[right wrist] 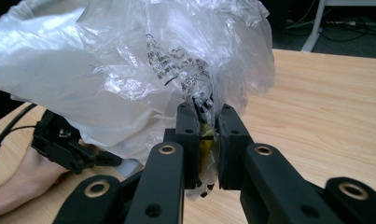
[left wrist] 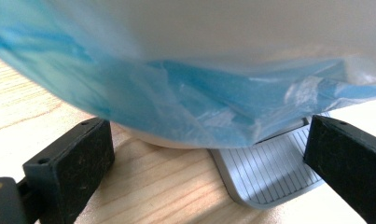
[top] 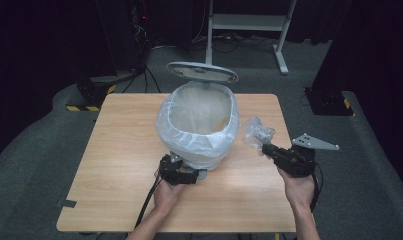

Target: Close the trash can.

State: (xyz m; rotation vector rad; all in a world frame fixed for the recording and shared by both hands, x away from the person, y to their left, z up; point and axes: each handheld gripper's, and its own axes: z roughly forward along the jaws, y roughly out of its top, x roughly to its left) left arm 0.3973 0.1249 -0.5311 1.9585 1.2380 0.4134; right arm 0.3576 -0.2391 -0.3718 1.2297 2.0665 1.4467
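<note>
- Sitting at the table's (top: pixel 114 165) middle, a lidded bin (top: pixel 199 125) lined with a bag is seen; a crumpled plastic wrapper (top: pixel 256 132) is held just right of it.
- Light, limp and slippery handling is expected; bunched folds should be pinched.
- Right gripper (right wrist: pixel 208 135) is clamped on the wrapper (printing visible close up).
- Left gripper (left wrist: pixel 209 163), jaws spread and empty, is seen at the bin's pedal (left wrist: pixel 269 172).

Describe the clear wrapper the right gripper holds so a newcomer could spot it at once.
Start at the white bin with its lid up, mid-table. Just right of it, the right gripper has its jaws shut on a crumpled clear wrapper. Black print and its small size set it apart from the unprinted liner draped over the bin's rim.
</note>
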